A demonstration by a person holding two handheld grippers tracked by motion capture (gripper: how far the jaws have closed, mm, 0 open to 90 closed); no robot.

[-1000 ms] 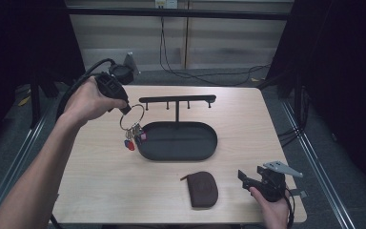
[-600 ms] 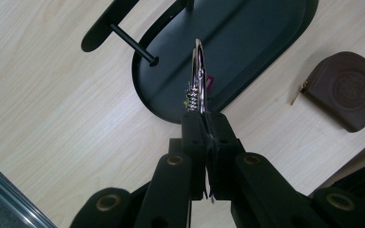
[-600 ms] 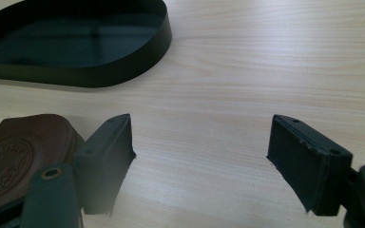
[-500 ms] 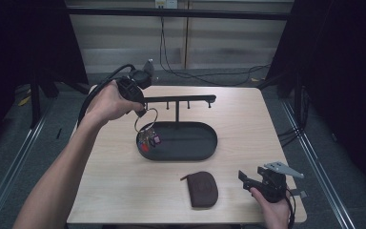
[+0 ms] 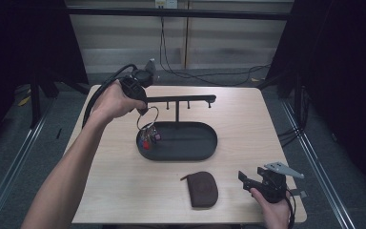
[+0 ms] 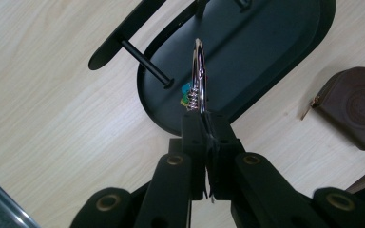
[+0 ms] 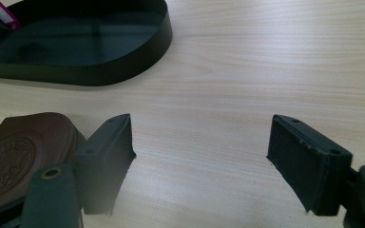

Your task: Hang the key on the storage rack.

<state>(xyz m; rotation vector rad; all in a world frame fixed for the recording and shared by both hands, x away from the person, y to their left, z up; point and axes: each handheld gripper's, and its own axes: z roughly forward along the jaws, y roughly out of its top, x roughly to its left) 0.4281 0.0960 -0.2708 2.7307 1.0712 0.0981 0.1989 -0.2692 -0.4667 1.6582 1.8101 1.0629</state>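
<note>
My left gripper (image 5: 142,109) pinches a metal key ring (image 6: 198,71), jaws fully closed on its thin wire, tags (image 5: 148,139) dangling over the black tray (image 5: 205,151) beside the peg rack (image 5: 181,99). It looks light, stiff, slippery and swingy. My right gripper (image 7: 199,156) rests wide open, empty

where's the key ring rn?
High view: key ring hangs from the shut left gripper, left end of the black tray, under the stand's bar.

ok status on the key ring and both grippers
Left gripper shut on key ring, keys hanging over the black tray by the rack's pegs. Right gripper open, empty, beside brown pouch. Nothing in the way.
</note>
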